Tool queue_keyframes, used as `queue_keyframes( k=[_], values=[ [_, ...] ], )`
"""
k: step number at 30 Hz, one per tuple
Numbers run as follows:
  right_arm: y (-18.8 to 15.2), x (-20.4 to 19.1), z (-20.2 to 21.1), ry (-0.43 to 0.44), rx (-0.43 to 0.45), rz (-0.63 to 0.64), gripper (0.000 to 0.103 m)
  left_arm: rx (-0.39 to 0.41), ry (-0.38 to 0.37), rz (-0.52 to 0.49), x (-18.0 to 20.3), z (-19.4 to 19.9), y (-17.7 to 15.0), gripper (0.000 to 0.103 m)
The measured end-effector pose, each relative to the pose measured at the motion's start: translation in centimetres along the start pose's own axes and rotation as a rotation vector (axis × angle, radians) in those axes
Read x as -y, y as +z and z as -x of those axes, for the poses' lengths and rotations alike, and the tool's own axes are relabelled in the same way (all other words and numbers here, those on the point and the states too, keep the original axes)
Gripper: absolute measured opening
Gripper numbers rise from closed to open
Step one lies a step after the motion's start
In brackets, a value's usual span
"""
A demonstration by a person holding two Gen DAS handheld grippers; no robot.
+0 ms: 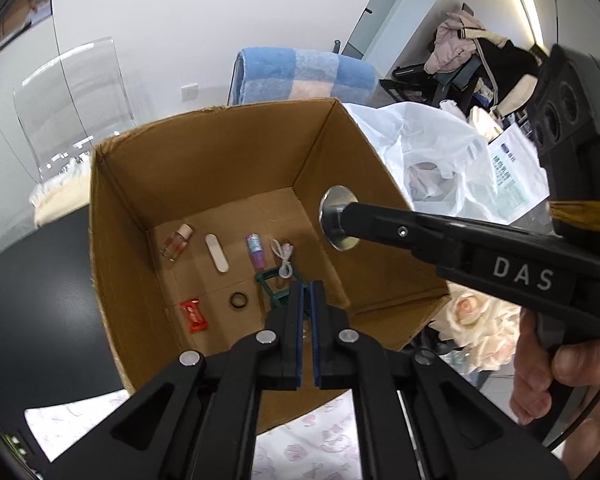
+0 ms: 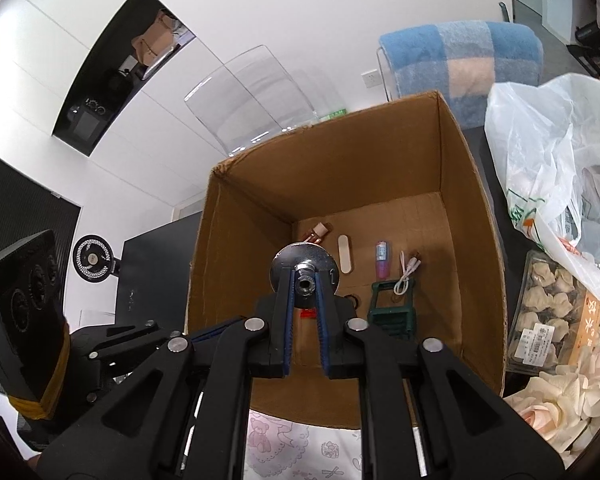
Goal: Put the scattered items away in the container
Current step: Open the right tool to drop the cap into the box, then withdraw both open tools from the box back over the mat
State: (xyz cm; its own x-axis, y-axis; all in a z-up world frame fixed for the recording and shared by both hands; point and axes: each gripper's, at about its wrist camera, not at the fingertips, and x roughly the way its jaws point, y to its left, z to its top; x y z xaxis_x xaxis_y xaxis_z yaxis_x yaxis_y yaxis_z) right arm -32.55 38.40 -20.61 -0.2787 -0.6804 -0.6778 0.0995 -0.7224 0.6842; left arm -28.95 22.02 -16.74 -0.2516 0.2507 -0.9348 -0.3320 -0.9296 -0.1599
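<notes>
While the right gripper (image 2: 304, 286) is clamped on one metal funnel-shaped fitting (image 2: 303, 266) above the cardboard box (image 1: 204, 172), the left gripper (image 1: 308, 292) hangs beside it, jaws nearly together and empty. Seven items lie on the box floor: one perfume bottle (image 1: 176, 243), nail file (image 1: 217, 253), pink tube (image 1: 256, 252), white cable (image 1: 283, 258), green rack (image 1: 274, 290), black ring (image 1: 239, 301), red packet (image 1: 194, 315).

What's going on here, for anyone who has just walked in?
A person is tidying small things into a cardboard box with a gripper in each hand. The right gripper is shut on a shiny metal disc piece, held over the open box. The left gripper looks nearly closed with nothing in it. A small bottle, a nail file, a white cable and a red packet already lie inside.
</notes>
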Motion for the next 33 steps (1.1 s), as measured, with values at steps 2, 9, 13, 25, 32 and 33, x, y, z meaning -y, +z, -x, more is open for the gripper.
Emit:
queue_keyframes(
  k=[2,9,13,25,32,33],
  values=[
    [-0.1,0.4,-0.1,-0.008,-0.006,-0.019,0.015,-0.011,0.008,-0.003,0.1,-0.1,-0.1,0.005],
    [-0.5,0.9,0.4,-0.036,0.012,-0.051,0.066,-0.006,0.01,0.001,0.2,0.2,-0.7,0.076],
    [-0.6,1.0,0.5,-0.031,0.009,-0.071,0.098,-0.011,0.035,-0.012,0.5,0.3,-0.8,0.088],
    [-1.0,-0.4,1.1,-0.043,0.008,-0.054,0.103,0.042,0.106,0.017,-0.5,2.0,-1.2,0.103],
    [-1.4,-2.6,2.1,-0.11,0.062,-0.052,0.103,0.061,0.097,0.027,-1.0,3.5,-1.7,0.103],
    [-1.5,-2.9,2.2,-0.114,0.065,-0.051,0.103,0.063,0.096,0.027,-1.2,3.8,-1.8,0.103]
  ],
)
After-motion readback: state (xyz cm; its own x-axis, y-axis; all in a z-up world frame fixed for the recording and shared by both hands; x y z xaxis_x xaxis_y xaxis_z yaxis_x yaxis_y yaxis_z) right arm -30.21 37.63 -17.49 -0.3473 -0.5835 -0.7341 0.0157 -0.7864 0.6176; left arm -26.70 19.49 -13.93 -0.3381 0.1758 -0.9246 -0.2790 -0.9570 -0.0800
